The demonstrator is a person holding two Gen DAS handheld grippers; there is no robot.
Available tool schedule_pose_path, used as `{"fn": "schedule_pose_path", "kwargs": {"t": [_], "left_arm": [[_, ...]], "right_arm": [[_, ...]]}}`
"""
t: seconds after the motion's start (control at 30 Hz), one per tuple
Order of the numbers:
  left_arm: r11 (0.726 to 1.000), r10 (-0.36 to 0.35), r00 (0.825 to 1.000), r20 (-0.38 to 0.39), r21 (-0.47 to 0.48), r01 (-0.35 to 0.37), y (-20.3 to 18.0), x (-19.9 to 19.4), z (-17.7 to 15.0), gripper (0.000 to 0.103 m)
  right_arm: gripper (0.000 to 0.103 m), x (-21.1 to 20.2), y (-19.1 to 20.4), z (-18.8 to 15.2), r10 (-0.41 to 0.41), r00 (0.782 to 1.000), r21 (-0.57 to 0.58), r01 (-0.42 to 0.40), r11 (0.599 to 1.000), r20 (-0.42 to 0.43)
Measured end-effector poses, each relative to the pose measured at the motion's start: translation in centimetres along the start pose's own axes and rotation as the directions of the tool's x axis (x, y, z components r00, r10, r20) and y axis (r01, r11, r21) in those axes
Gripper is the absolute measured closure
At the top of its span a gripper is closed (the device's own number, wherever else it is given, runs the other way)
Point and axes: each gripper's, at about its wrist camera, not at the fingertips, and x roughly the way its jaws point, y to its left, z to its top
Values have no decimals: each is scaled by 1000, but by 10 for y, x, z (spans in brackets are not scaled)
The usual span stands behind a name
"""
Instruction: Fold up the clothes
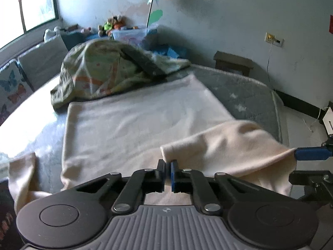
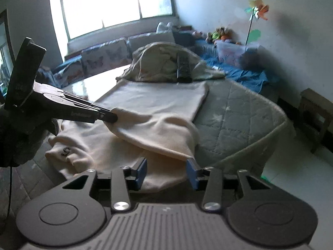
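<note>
A cream garment [image 1: 135, 120] lies spread on the grey mattress [image 1: 245, 95]; it also shows in the right wrist view [image 2: 158, 102]. My left gripper [image 1: 168, 166] is shut on one corner of a raised cream sleeve [image 1: 229, 145], and it appears at the left of the right wrist view [image 2: 113, 117]. My right gripper [image 2: 166, 169] is open, its blue pads on either side of the hanging fold of that sleeve [image 2: 158, 137]. One right fingertip [image 1: 310, 153] touches the sleeve's other end in the left wrist view.
A crumpled patterned blanket [image 1: 100, 75] with a dark remote control [image 2: 183, 66] on it lies at the far end of the bed. Butterfly cushions [image 1: 12, 87] line the window side. A wooden stool [image 2: 316, 112] stands on the floor by the wall.
</note>
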Motion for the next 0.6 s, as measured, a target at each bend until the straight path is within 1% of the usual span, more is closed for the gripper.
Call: {"fn": "schedule_pose_path", "kwargs": {"t": [0.07, 0.13, 0.17, 0.2, 0.4, 0.6], "left_arm": [[1000, 14, 999, 35, 15, -15, -3, -12, 9, 98], [999, 25, 997, 72, 29, -27, -6, -25, 19, 98], [999, 27, 996, 91, 35, -30, -9, -32, 25, 98], [999, 28, 994, 109, 42, -33, -11, -39, 30, 98], [994, 16, 977, 214, 100, -38, -30, -79, 60, 98], [991, 22, 962, 271, 119, -57, -36, -102, 73, 98]], "right_arm": [[47, -9, 0, 0, -22, 999, 2, 22, 1000, 35], [44, -12, 0, 0, -44, 998, 1, 44, 999, 50], [41, -13, 0, -1, -55, 997, 1, 55, 998, 58], [39, -9, 1, -1, -57, 997, 5, 57, 998, 53], [39, 16, 7, -7, -64, 998, 23, 63, 998, 23], [39, 29, 14, -14, -68, 998, 18, 68, 998, -1]]}}
